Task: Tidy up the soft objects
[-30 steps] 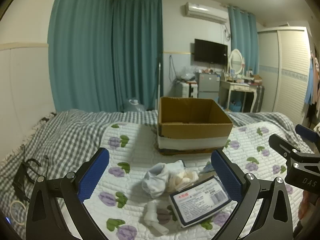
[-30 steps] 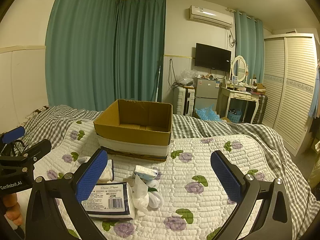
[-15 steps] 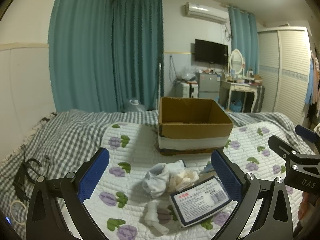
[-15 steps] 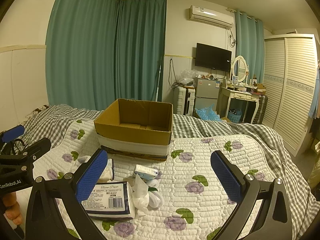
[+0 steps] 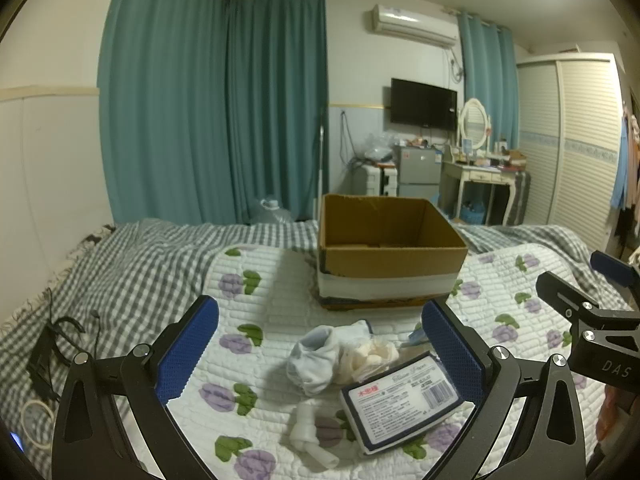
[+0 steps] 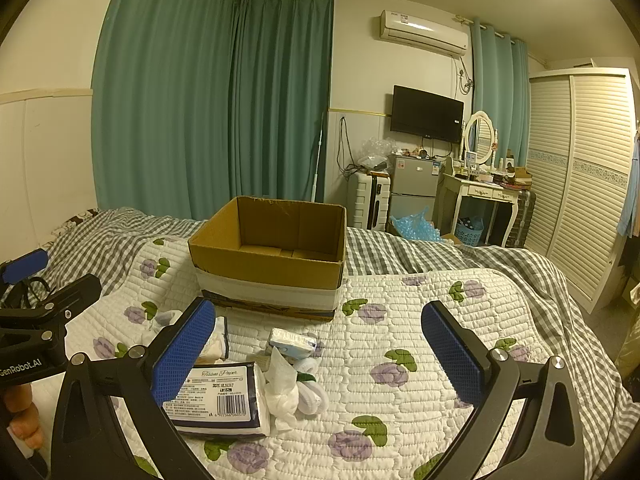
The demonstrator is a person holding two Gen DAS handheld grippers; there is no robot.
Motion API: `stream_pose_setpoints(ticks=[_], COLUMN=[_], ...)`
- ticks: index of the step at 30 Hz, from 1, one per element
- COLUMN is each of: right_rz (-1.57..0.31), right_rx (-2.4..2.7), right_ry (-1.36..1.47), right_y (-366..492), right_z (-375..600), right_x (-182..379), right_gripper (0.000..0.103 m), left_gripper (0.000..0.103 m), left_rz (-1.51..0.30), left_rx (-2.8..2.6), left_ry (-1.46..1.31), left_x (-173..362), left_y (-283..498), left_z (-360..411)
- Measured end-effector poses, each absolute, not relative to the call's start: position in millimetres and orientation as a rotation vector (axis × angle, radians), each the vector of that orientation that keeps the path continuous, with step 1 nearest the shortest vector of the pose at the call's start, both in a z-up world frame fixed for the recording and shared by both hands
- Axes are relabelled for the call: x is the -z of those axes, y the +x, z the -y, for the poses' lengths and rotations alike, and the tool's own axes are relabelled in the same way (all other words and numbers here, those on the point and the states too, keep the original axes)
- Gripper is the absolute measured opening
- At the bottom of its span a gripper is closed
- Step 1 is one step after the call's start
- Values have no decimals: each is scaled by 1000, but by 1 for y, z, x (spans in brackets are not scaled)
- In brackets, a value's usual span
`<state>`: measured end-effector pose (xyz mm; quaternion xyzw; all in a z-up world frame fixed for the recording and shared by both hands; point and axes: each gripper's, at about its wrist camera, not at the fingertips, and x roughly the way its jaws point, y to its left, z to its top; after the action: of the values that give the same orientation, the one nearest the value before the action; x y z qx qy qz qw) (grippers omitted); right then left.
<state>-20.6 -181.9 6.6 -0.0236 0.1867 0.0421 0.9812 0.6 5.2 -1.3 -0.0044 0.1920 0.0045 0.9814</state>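
Left gripper (image 5: 320, 354): jaws spread wide, nothing between the blue pads. Right gripper (image 6: 318, 354): likewise wide apart, empty. Both level, side by side, pointing forward. Person's fingers (image 6: 20, 412) on left handle.

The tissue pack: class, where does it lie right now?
The tissue pack lies flat on the quilt, in front of the open box, just right of the socks in the left wrist view.

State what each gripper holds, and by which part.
Nothing. The left gripper and right gripper are both open and empty above the bed.
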Motion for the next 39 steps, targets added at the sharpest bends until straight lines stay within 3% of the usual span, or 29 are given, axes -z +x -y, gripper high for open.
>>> stream_pose_setpoints(ticks=[39], right_rz=[-382], right_rx=[-88], right_ry=[-56], right_y=[-20], right_z=[183], right_x=[-8], right_gripper=[103], left_gripper=[103], left_rz=[-366], left_rx=[-21], left_ry=[0], left_x=[-11], left_y=[-6], left_z=[-7])
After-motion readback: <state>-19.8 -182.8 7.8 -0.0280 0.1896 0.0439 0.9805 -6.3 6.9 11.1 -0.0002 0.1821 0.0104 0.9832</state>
